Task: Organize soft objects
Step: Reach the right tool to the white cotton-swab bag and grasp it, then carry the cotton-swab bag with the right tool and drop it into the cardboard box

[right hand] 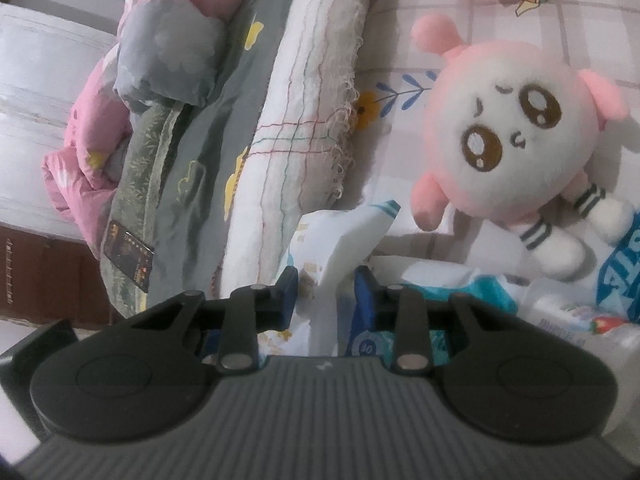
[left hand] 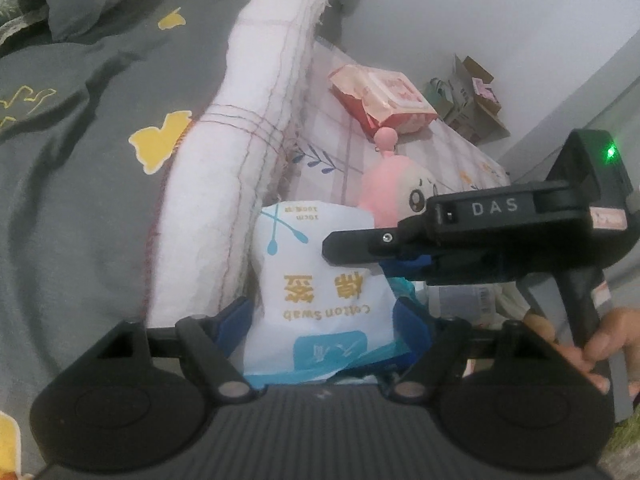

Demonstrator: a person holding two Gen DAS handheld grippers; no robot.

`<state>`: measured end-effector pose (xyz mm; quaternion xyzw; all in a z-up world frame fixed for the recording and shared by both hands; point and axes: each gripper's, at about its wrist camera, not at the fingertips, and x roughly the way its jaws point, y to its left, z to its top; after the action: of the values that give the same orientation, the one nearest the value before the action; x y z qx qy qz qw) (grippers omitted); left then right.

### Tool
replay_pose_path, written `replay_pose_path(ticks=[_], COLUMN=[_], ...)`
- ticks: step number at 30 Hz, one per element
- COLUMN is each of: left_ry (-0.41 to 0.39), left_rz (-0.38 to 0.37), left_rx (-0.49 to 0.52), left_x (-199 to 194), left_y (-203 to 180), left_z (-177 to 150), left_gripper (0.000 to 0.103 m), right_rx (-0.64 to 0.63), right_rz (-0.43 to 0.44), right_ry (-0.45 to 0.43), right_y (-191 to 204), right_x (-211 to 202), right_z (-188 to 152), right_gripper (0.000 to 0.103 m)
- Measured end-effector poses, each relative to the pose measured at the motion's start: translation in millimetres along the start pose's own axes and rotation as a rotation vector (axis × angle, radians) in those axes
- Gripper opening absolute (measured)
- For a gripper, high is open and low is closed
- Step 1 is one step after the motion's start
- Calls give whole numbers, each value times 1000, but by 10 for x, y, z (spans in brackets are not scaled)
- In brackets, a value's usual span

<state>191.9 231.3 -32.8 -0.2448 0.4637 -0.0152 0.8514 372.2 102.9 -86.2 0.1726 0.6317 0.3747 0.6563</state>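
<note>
A white cotton swab bag stands on the bed between the blue fingers of my left gripper, which close on its lower part. My right gripper reaches in from the right in the left wrist view and its blue fingers pinch the same bag's edge. A pink and white plush doll lies on the sheet beyond the bag, right of my right gripper. It also shows in the left wrist view, partly hidden behind the right gripper.
A rolled white blanket and a grey quilt lie along the left. A red snack packet lies farther back on the checked sheet. Teal wipes packs and a blue packet lie by my right gripper.
</note>
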Motion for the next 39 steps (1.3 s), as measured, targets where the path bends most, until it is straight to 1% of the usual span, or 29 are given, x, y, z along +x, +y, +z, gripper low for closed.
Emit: replay_pose_path(ticks=[4,8,12,18,24,27,30,36,39], left_ry=[-15,-42,-80,-134,-156,-154,-138,-78,-36], left_rz=[-4,-14,-14,-34,-82,-124,-179,-286,-333], left_rx=[17,35,66,124,202,259,324,453,490], left_x=[-87,-258,-450,-696,-750,-680,-524,-27,296], left_y=[-80,-183,-351,-695,-1194,-1538,-1950,-2900,-3314], left_z=[-4,-26,-63,-99,-152,-170,-185,-260,-287], left_gripper=[70,69,67,67,67,67,67,67,67], right_rx=[6,-11,-23,-62,-71,-75,-63,13,67], right_rz=[24,54,103,163,194,187,165,93,51], right_ry=[-1,-11,-37,-101,-176,-235,-307,-449,-512], right_y=[-9,74,162,284,164,22,-227,-872,-1268], right_x=[-52,-173,-364,-776,-1341,-1729,-2199,-3087,-3486], right_z=[-26,-62,-96,-191,-342,-456,-580,-826,-947], right_gripper=[24,21,19,18,18,18,18,18,18])
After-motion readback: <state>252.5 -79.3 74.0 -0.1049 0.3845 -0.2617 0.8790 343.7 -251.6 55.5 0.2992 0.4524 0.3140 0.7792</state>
